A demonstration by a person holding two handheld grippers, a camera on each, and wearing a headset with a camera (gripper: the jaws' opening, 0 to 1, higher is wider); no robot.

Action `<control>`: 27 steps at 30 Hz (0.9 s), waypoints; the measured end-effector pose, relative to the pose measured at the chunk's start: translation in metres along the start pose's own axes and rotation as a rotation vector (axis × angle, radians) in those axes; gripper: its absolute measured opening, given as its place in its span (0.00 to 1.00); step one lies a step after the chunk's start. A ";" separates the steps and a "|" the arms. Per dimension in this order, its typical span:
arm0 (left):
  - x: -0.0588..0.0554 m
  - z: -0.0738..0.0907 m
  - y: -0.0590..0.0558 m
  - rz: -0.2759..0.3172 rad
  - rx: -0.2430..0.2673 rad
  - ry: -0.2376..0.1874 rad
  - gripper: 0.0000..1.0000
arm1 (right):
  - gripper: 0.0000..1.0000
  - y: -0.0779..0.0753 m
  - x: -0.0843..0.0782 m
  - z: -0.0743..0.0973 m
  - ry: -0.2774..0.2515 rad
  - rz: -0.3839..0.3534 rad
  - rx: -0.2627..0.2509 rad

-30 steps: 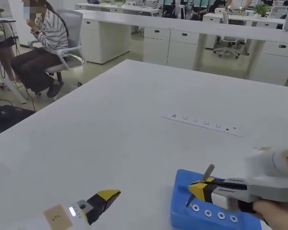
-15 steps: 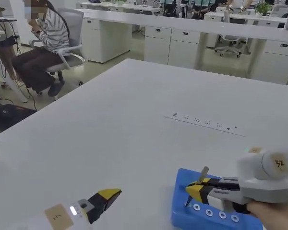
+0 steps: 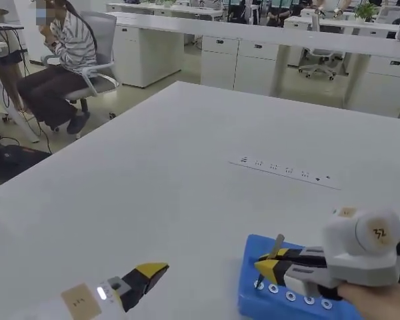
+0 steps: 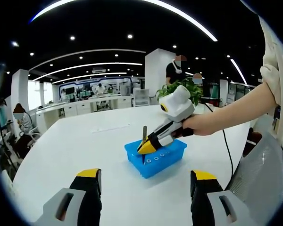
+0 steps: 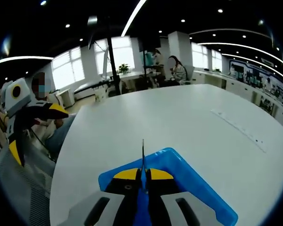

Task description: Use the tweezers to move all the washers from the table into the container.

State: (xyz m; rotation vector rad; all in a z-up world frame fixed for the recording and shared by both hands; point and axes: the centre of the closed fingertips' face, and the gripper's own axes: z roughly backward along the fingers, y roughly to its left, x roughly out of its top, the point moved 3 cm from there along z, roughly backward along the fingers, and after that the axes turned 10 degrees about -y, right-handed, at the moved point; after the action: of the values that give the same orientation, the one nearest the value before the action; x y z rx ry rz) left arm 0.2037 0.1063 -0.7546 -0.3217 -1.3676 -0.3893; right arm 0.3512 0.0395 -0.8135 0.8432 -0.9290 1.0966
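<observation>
A blue container [image 3: 248,301] sits near the table's front edge, with a row of several silver washers [image 3: 291,295] inside it. My right gripper [image 3: 260,266] is shut on thin metal tweezers [image 3: 275,247], which stand tilted over the container's left part with their lower tips inside it. In the right gripper view the tweezers [image 5: 143,153] stick out between the closed jaws of the right gripper [image 5: 142,174], above the container [image 5: 188,188]. My left gripper [image 3: 157,270] hovers open to the left of the container, holding nothing. The left gripper view shows the container [image 4: 172,155] and the washers [image 4: 156,157].
A white power strip [image 3: 283,170] lies flush in the table [image 3: 153,173] beyond the container. A person sits on an office chair [image 3: 97,60] past the table's far left corner. Desks and cabinets stand behind.
My right gripper has shifted a little to the left and lower with the tweezers, over the container. The left gripper has stayed put.
</observation>
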 end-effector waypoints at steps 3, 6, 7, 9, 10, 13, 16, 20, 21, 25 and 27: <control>-0.001 0.000 0.000 0.001 -0.002 0.003 0.78 | 0.03 0.001 0.000 0.000 -0.002 0.002 0.000; 0.000 0.000 -0.001 -0.001 -0.005 0.004 0.78 | 0.03 0.002 0.000 0.000 -0.007 0.000 0.001; -0.001 0.000 -0.001 -0.002 -0.006 0.005 0.78 | 0.03 0.002 0.000 0.001 -0.008 0.002 0.003; -0.001 0.000 -0.002 -0.004 -0.008 0.007 0.78 | 0.03 0.001 0.000 0.001 -0.009 0.004 0.004; 0.000 -0.001 -0.002 -0.003 -0.010 0.006 0.78 | 0.03 0.001 0.000 0.001 -0.009 0.003 0.005; 0.000 -0.001 -0.003 -0.001 -0.013 0.006 0.78 | 0.04 0.000 0.000 0.002 -0.011 -0.012 -0.006; 0.000 -0.001 -0.003 0.002 -0.013 0.003 0.78 | 0.04 0.000 0.000 0.003 -0.019 -0.026 -0.010; 0.001 -0.001 -0.003 0.007 -0.013 0.000 0.78 | 0.04 0.000 0.003 0.006 -0.037 -0.031 -0.020; 0.001 0.000 -0.003 0.009 -0.014 -0.001 0.78 | 0.04 0.001 0.006 0.008 -0.046 -0.031 -0.023; 0.001 -0.001 -0.005 0.006 -0.022 -0.003 0.78 | 0.04 0.005 0.016 0.014 -0.073 -0.011 -0.025; 0.001 -0.001 -0.007 0.007 -0.029 0.001 0.78 | 0.04 0.008 0.021 0.018 -0.086 -0.004 -0.018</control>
State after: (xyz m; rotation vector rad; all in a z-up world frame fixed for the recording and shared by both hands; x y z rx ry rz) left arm 0.2018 0.0997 -0.7536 -0.3503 -1.3602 -0.4042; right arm 0.3437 0.0320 -0.7868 0.8822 -1.0070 1.0537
